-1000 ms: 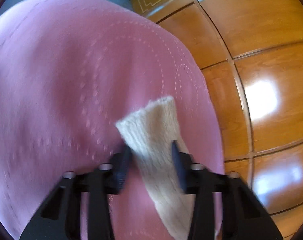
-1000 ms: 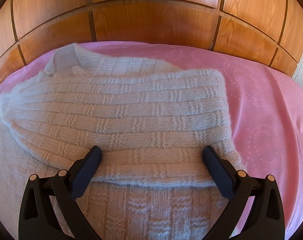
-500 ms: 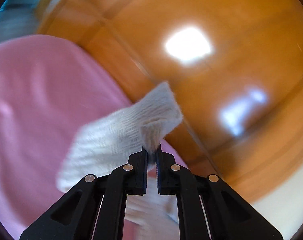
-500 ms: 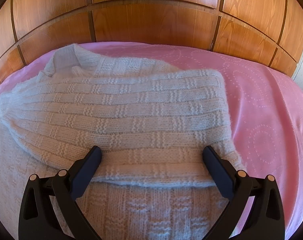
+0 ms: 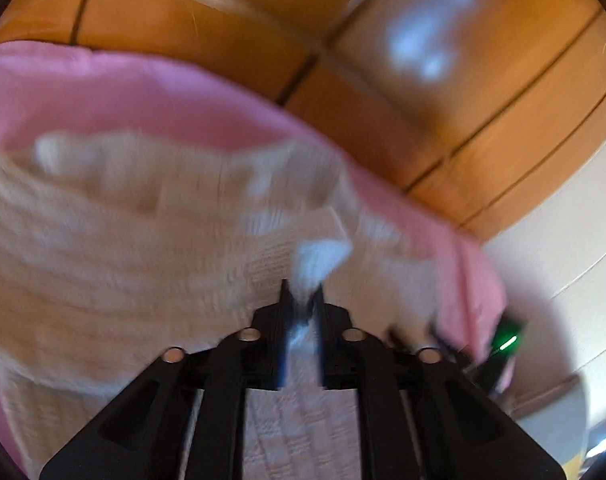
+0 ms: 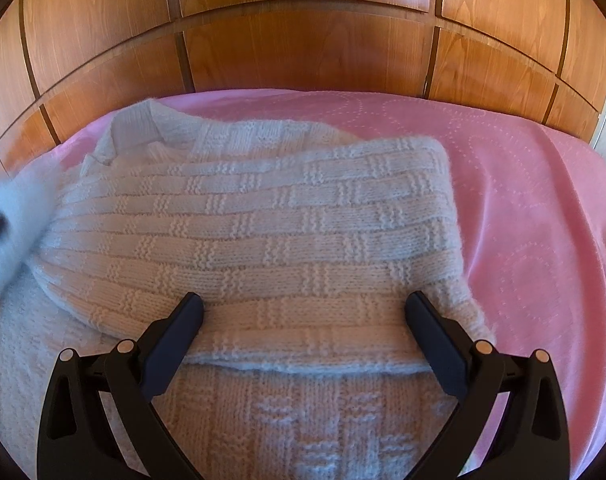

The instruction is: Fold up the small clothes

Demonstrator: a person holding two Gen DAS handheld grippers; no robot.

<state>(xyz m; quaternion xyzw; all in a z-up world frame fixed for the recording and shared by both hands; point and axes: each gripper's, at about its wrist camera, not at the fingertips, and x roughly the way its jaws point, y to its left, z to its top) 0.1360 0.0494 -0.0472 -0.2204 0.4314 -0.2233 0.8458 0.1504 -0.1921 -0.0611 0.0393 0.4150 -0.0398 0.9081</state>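
Observation:
A cream knitted sweater [image 6: 263, 220] lies on a pink bedspread [image 6: 523, 200], with one side folded across its body. In the blurred left wrist view the sweater [image 5: 123, 240] fills the left half. My left gripper [image 5: 303, 292] has the sleeve cuff [image 5: 319, 256] between its narrow jaws, which are opening, and holds it over the sweater. That sleeve shows as a white blur [image 6: 15, 208] at the left edge of the right wrist view. My right gripper [image 6: 303, 312] stands wide open just above the folded edge, with nothing gripped.
A panelled wooden headboard [image 6: 303, 40] rises right behind the bed. Bare pink bedspread stretches to the right of the sweater. A dark device with a green light [image 5: 507, 340] shows at the right of the left wrist view, with a pale wall [image 5: 563, 240] behind.
My left gripper closed on the sleeve cuff, then swung with it from the bare bedspread across to above the sweater, rolling as it went. The right gripper and the sweater body stayed still.

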